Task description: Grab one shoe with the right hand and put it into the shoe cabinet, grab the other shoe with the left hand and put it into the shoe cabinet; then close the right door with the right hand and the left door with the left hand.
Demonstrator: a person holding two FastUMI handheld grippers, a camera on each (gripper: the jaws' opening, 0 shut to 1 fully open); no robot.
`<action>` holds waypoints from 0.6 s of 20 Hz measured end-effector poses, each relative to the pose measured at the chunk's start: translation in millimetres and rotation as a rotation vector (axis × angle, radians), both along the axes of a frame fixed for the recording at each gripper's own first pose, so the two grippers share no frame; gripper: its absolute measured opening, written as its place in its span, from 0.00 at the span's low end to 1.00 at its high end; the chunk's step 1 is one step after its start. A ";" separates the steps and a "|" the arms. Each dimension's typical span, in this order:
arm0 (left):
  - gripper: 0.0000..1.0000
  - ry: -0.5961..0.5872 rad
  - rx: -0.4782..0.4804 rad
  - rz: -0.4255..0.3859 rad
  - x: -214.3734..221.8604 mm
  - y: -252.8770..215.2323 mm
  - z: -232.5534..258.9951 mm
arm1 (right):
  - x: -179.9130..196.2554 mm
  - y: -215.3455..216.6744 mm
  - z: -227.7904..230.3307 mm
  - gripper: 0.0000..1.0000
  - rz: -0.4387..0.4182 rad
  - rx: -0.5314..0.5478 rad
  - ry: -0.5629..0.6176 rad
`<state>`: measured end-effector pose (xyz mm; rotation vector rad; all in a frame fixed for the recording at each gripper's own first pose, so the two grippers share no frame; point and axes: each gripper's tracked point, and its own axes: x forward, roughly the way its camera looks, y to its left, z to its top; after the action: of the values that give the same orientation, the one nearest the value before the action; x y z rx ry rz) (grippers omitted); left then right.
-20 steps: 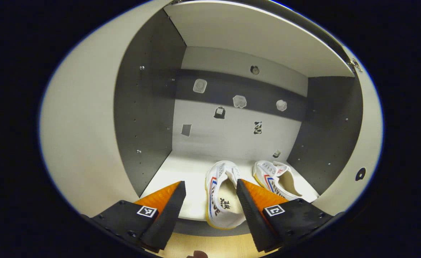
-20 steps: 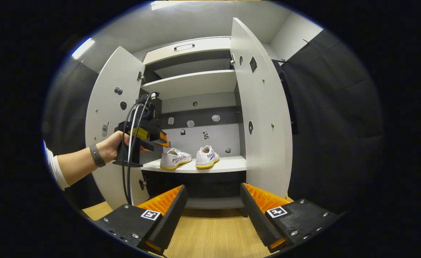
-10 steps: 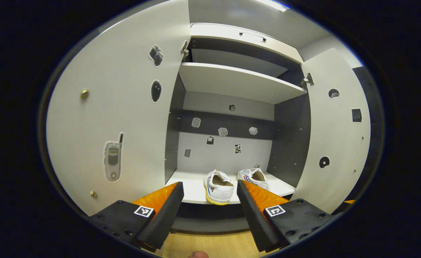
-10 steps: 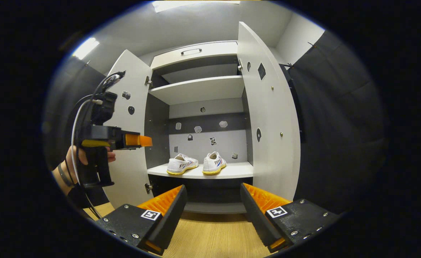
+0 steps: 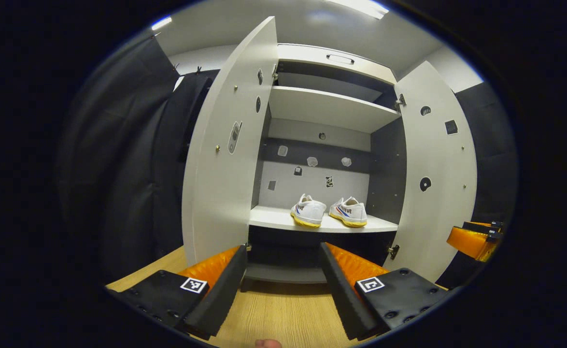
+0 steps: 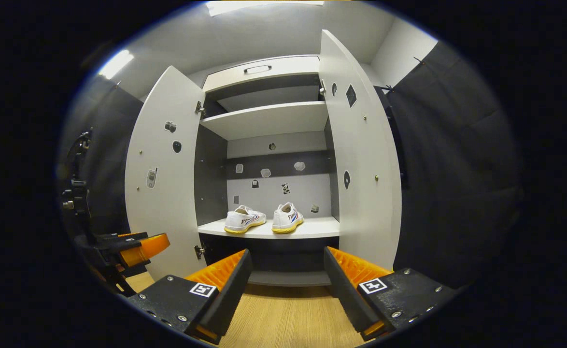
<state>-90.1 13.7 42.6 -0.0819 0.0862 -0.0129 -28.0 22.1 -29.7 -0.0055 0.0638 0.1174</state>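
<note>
Two white shoes stand side by side on the cabinet's lower shelf: the left shoe and the right shoe. Both doors are swung wide: the left door and the right door. My left gripper is open and empty, well back from the cabinet over the wooden floor; it also appears low at the left edge of the right gripper view. My right gripper is open and empty in front of the cabinet, and its fingers appear in the left gripper view.
The cabinet has an upper shelf and a top drawer with a handle. Stickers dot the back panel and doors. Black cloth walls flank the cabinet on both sides. A wooden floor lies between the grippers and the cabinet.
My left gripper has pulled back out of the cabinet, away from the left shoe, and dropped low. The right gripper has stayed nearly still. Both shoes rest on the shelf.
</note>
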 end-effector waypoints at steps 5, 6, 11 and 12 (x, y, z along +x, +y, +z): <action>0.99 -0.052 0.065 0.033 -15.5 9.1 5.8 | -6.6 -84.3 80.8 0.92 -0.116 -0.044 -0.122; 0.97 -0.060 0.069 0.027 -17.4 6.2 7.7 | -7.9 -104.5 100.7 0.92 -0.149 -0.063 -0.140; 0.97 -0.081 0.085 -0.036 -23.9 -16.6 13.2 | 14.7 -186.8 161.2 0.91 -0.260 -0.120 -0.166; 0.97 -0.077 0.080 -0.043 -25.0 -19.4 12.9 | 24.3 -198.5 166.3 0.92 -0.278 -0.129 -0.167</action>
<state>-115.1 -5.8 55.6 0.0004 0.0112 -0.0552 -3.7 -176.4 136.7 -0.1351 -0.0947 -0.1652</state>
